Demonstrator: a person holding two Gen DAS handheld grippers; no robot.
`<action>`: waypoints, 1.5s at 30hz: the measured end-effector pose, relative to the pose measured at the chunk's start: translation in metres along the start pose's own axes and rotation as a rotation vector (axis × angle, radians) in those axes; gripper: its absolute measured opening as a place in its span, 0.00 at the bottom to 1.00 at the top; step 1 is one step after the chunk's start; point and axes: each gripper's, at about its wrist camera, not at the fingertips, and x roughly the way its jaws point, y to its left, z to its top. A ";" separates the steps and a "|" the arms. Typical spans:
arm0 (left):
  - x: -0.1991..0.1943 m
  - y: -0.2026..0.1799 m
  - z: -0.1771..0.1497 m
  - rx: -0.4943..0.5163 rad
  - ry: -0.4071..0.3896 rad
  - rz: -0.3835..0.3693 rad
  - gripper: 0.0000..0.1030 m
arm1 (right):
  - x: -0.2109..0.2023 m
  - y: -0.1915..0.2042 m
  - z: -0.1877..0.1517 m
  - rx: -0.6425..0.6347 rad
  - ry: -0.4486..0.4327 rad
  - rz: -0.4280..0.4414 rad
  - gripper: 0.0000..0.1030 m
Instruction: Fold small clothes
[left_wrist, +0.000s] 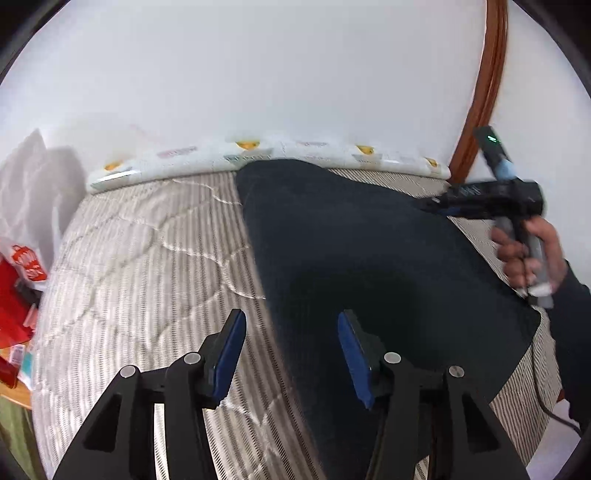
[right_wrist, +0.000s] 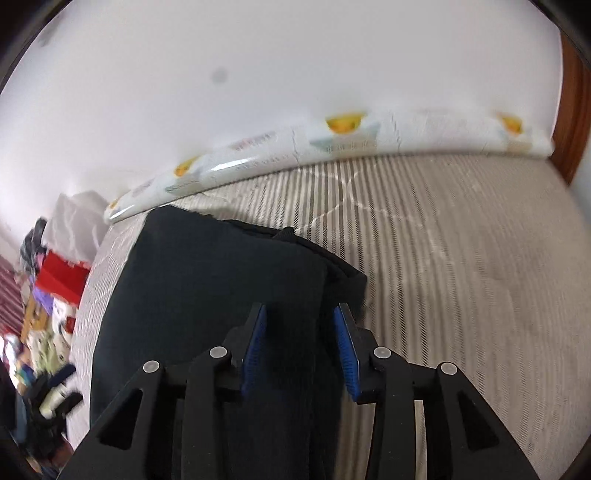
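The black left gripper (left_wrist: 291, 354) tilts downward, its blue pads parted with nothing between them, straddling the edge of the dark navy soft cloth garment (left_wrist: 354, 236) spread on the beige striped quilted mattress (left_wrist: 140, 258). The right gripper (right_wrist: 301, 347), gripped by a hand (left_wrist: 528, 251), hangs partly open over the garment's folded edge.

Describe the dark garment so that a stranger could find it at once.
Look at the striped quilted bed cover below the white wall. On it lies the dark garment, flat and folded. It is the only plain, near-black thing on the pale stripes.
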 end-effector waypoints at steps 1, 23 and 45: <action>0.004 -0.001 0.000 0.004 0.006 -0.007 0.48 | 0.005 -0.003 0.004 0.023 0.004 0.008 0.36; -0.003 -0.003 -0.019 0.005 0.008 -0.006 0.50 | -0.062 -0.018 -0.060 -0.006 -0.087 0.048 0.41; -0.021 -0.006 -0.038 -0.060 0.015 0.017 0.50 | -0.093 -0.010 -0.121 -0.035 -0.145 0.028 0.19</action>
